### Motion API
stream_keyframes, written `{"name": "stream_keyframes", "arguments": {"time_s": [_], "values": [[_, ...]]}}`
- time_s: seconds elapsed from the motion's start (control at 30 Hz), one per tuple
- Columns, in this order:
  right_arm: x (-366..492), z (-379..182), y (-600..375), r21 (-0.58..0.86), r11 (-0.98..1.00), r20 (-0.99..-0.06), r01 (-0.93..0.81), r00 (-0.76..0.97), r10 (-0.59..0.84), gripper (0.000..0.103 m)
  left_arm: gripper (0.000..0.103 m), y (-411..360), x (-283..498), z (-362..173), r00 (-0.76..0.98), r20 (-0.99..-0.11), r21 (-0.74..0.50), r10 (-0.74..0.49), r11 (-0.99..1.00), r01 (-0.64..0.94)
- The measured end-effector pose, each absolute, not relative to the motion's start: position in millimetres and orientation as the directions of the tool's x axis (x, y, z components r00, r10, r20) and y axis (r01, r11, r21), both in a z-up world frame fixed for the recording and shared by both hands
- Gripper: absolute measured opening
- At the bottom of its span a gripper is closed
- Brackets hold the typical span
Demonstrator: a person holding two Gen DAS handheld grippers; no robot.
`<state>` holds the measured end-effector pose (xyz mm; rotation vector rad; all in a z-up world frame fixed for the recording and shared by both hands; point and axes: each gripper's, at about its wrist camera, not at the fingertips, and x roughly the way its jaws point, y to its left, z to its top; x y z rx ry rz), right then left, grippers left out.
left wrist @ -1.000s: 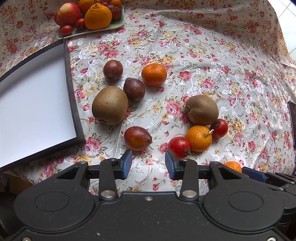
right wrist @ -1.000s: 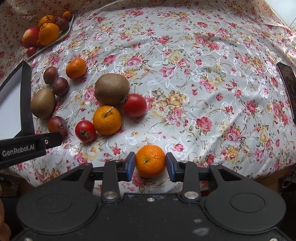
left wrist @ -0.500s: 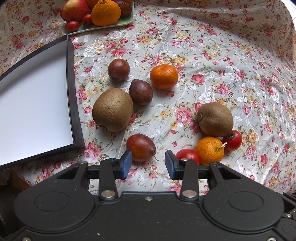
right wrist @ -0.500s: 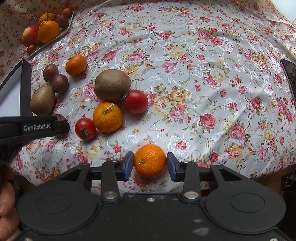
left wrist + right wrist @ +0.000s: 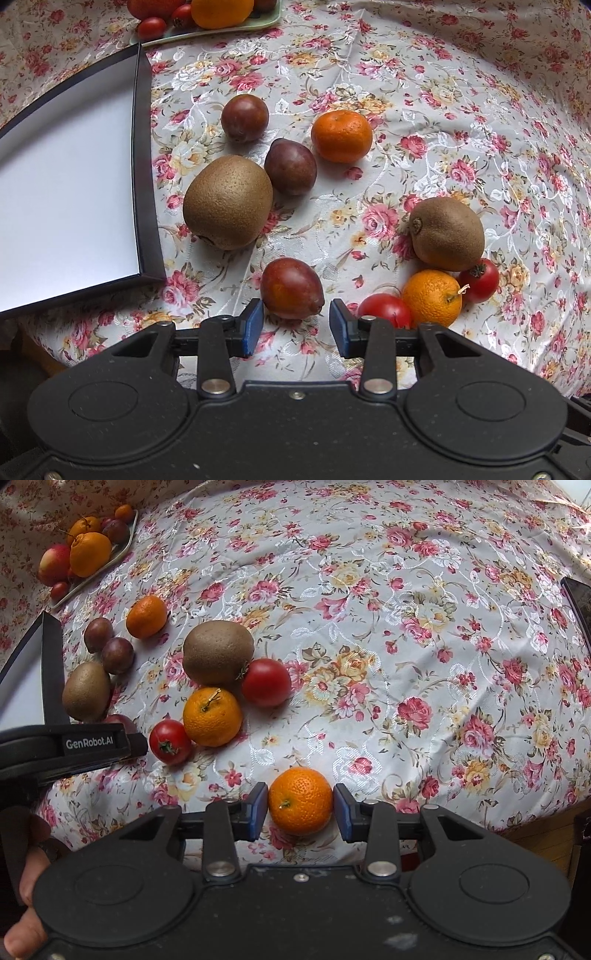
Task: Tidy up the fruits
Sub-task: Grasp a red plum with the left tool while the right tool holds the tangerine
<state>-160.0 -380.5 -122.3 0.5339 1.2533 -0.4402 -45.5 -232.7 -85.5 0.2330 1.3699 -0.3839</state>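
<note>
You are lining both grippers up for a pick. Your left gripper [image 5: 295, 325] is sitting with its fingers spread just short of the reddish-purple fruit [image 5: 291, 288], which is lying on the flowered bench [image 5: 461, 110] near the corner of the open white tray [image 5: 66, 192]. Your right gripper [image 5: 300, 808] is bracketing the near mandarin [image 5: 300, 800], its fingers spread to either side with a thin gap showing at each pad, so nothing is pinched yet. The other fruit is lying loose: two kiwis, two dark plums, two mandarins and two tomatoes. A dish of fruit [image 5: 85, 550] is standing at the far corner. Next, I judge, you are needing to push the left fingers forward around the fruit's widest part, then squeeze both grippers gently; round fruit could roll away.
</note>
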Motion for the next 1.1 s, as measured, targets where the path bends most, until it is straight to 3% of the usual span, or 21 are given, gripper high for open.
{"name": "stream_keyframes", "arguments": {"time_s": [0.27,0.33,0.37,0.4,0.73,0.8,0.83,1.1], "values": [[-162,-109,-377,0.090,0.815,-0.956,0.572,0.278,-0.089,0.039,0.039,-226,-45,-75,0.202,-0.962,-0.102,-0.184,0.927,0.360],[-163,-103,-379,0.107,0.812,-0.952,0.574,0.295,-0.083,0.039,0.030,-225,-46,-69,0.216,-0.956,-0.111,-0.199,0.925,0.363],[-164,-101,-380,0.114,0.810,-0.950,0.575,0.302,-0.080,0.039,0.015,-225,-46,-65,0.222,-0.953,-0.115,-0.207,0.923,0.367],[-164,-99,-380,0.119,0.808,-0.948,0.577,0.307,-0.080,0.039,0.010,-224,-46,-63,0.224,-0.951,-0.120,-0.213,0.922,0.368],[-157,-100,-376,0.120,0.807,-0.951,0.578,0.300,-0.073,0.039,0.021,-217,-38,-73,0.152,-0.959,-0.174,-0.240,0.919,0.353],[-157,-99,-375,0.121,0.808,-0.950,0.576,0.304,-0.074,0.039,0.037,-218,-37,-68,0.160,-0.952,-0.188,-0.259,0.914,0.361],[-157,-98,-375,0.124,0.808,-0.949,0.576,0.307,-0.074,0.039,0.039,-219,-36,-66,0.168,-0.950,-0.189,-0.264,0.912,0.365],[-160,-93,-379,0.148,0.801,-0.942,0.581,0.329,-0.065,0.039,0.040,-231,-24,-66,0.197,-0.944,-0.183,-0.265,0.916,0.356]]}}
